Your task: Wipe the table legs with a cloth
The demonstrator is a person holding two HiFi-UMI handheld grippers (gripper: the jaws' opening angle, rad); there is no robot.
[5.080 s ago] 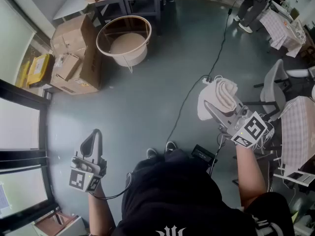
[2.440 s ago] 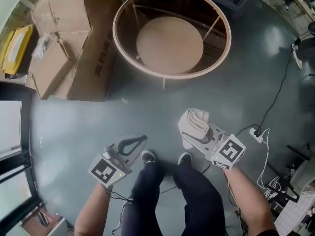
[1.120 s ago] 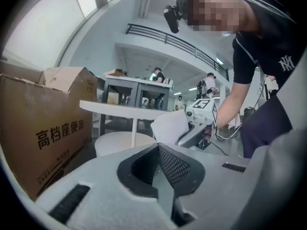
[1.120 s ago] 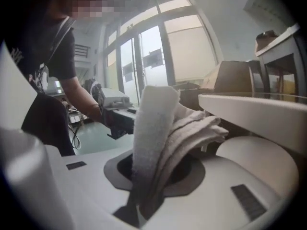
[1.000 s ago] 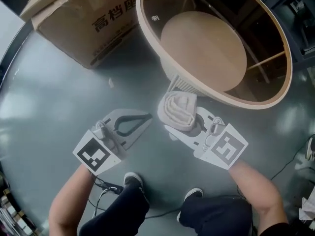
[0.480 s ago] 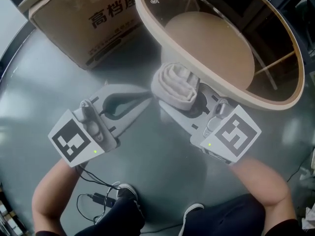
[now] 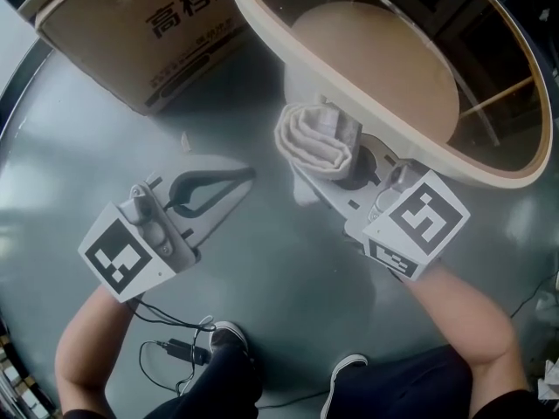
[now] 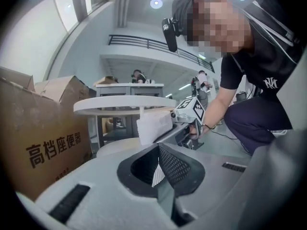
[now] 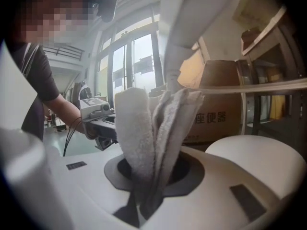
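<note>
Pinching a folded white terry cloth [image 7: 316,136], the right gripper [image 7: 336,168] holds it against the pale table leg [image 9: 189,20]; the left gripper [image 7: 244,175] is closed and empty.

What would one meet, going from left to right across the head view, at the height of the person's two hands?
In order: left marker cube → left tongs, shut with nothing in them → cloth → right marker cube.
</note>
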